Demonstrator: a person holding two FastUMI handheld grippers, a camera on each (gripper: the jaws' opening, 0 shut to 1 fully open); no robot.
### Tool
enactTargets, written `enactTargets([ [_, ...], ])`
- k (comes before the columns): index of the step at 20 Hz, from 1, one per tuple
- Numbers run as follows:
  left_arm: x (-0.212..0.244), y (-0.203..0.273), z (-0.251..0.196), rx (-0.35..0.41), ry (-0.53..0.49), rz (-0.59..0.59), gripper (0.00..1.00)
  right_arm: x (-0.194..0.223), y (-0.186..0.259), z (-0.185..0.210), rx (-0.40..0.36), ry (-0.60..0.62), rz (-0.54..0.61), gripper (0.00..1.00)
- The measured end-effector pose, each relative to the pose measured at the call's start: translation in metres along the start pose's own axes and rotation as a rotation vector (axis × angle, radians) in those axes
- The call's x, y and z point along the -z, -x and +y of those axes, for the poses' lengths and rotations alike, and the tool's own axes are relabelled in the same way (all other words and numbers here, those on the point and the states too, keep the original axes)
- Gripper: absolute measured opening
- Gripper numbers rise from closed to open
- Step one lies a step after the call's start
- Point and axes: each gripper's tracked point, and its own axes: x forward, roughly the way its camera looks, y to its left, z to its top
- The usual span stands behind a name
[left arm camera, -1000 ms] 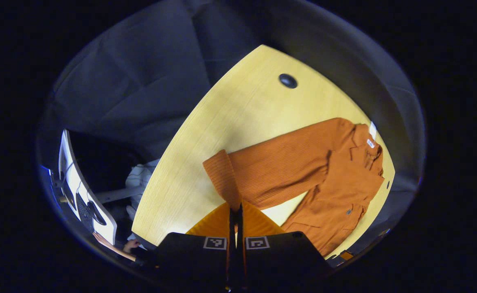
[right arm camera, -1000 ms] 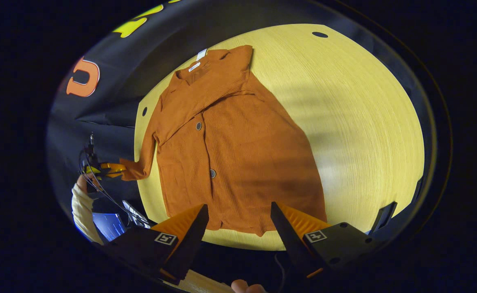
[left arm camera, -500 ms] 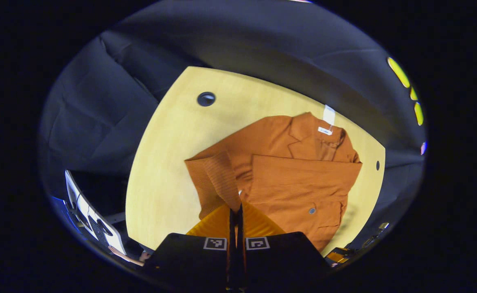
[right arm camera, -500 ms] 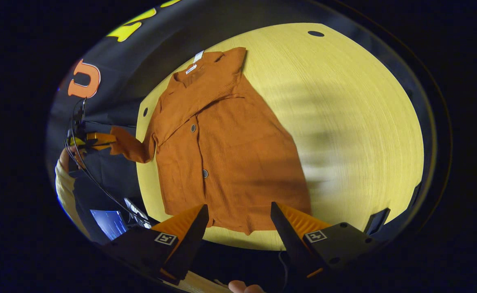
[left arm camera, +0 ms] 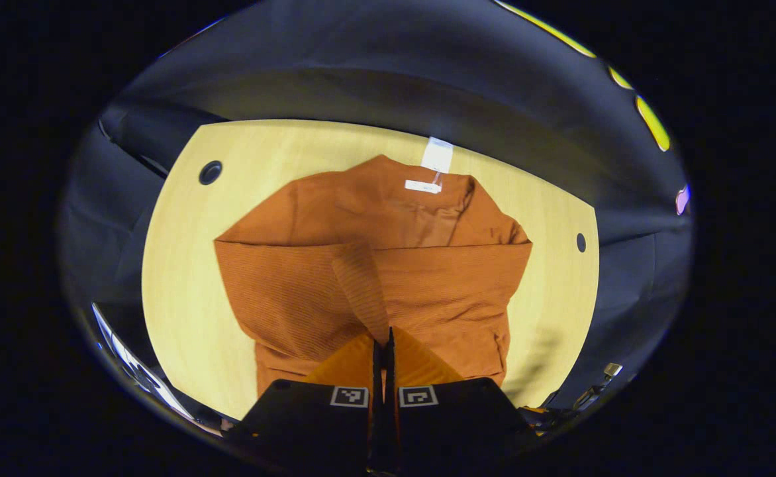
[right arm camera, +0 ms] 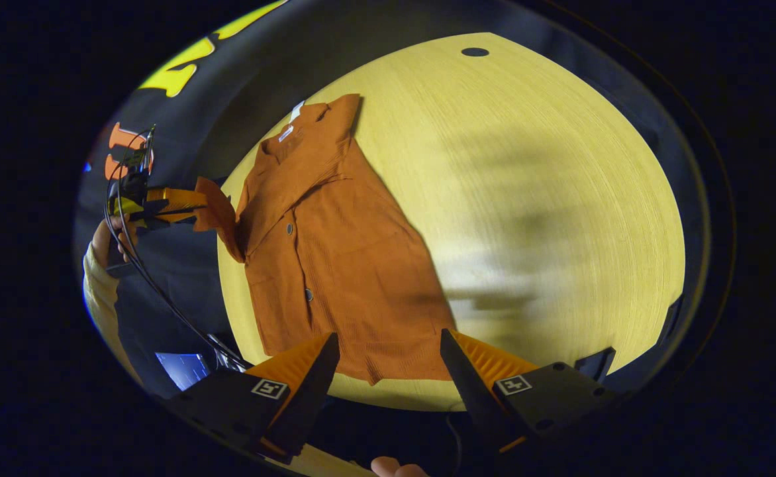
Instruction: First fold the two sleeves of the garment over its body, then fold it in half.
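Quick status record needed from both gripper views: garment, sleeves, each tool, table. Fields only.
garment: orange button-front cardigan, lying front up on the table
surface: light wooden table
left tool: shut on the cuff of one sleeve, holding it lifted; in the right gripper view that sleeve rises off the table's edge
other sleeve: lies folded across the chest
right tool: open, holds nothing, near the cardigan's hem
neck tag: white, at the far end from the left tool
half fold: not yet done
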Motion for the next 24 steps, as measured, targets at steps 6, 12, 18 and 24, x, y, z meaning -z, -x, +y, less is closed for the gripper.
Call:
enactTargets([
  [6, 0.003, -0.044, -0.082, 0.040, -0.069, 0.043, 0.03, 0.003, -0.005, -0.040, 0.030, -0.019, 0.029, 0.97],
  [12, 0.006, -0.088, -0.123, 0.016, -0.090, 0.061, 0.03, -0.007, -0.009, -0.057, 0.046, -0.029, 0.023, 0.97],
  [18, 0.001, -0.100, -0.125, 0.004, -0.074, 0.058, 0.34, -0.011, -0.009, -0.068, 0.053, -0.059, 0.010, 0.97],
  [24, -0.005, -0.088, -0.128, 0.038, -0.038, 0.001, 0.96, -0.004, -0.010, -0.065, 0.054, -0.050, 0.006, 0.98],
])
